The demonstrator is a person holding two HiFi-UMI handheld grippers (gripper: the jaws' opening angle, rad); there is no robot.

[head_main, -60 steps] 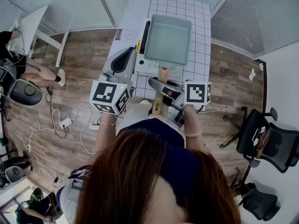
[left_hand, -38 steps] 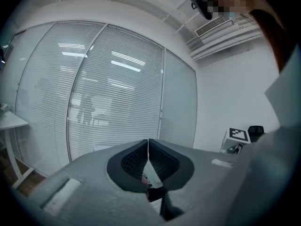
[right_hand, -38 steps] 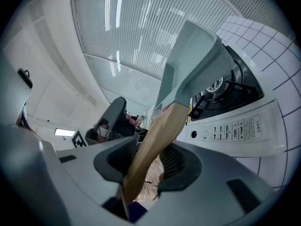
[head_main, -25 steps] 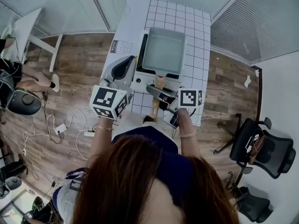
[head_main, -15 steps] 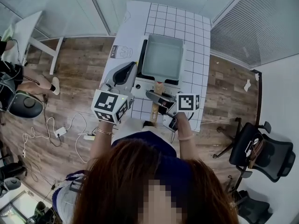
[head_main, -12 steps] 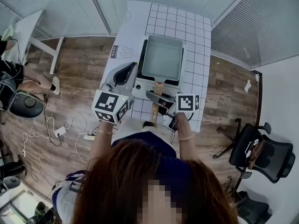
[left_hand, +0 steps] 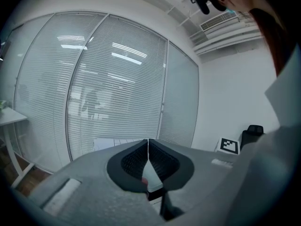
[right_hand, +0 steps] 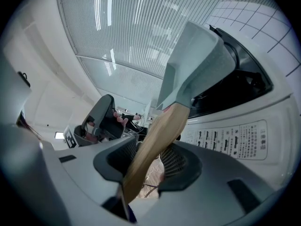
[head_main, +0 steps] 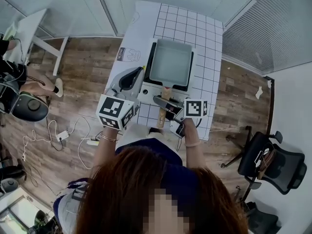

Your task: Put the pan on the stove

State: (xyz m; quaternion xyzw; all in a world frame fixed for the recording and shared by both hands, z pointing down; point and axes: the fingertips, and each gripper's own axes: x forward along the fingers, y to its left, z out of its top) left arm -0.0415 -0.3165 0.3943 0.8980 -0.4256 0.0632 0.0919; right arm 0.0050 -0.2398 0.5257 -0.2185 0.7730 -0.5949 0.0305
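Left of centre in the head view, the left gripper (head_main: pixel 136 73) is hovering just beside the white portable stove (head_main: pixel 147 89), its jaws pressing together on nothing. In the upper centre, the grey-green square pan (head_main: pixel 170 62) is sitting over the stove's burner on the grid-patterned table (head_main: pixel 207 38). Just below it and to the right, the right gripper (head_main: pixel 162 100) is pinching the pan's wooden handle (head_main: pixel 163 108), jaws clamping it from both sides

Left tongs (left_hand: pixel 148 143) closed, right tongs (right_hand: pixel 149 157) clamped
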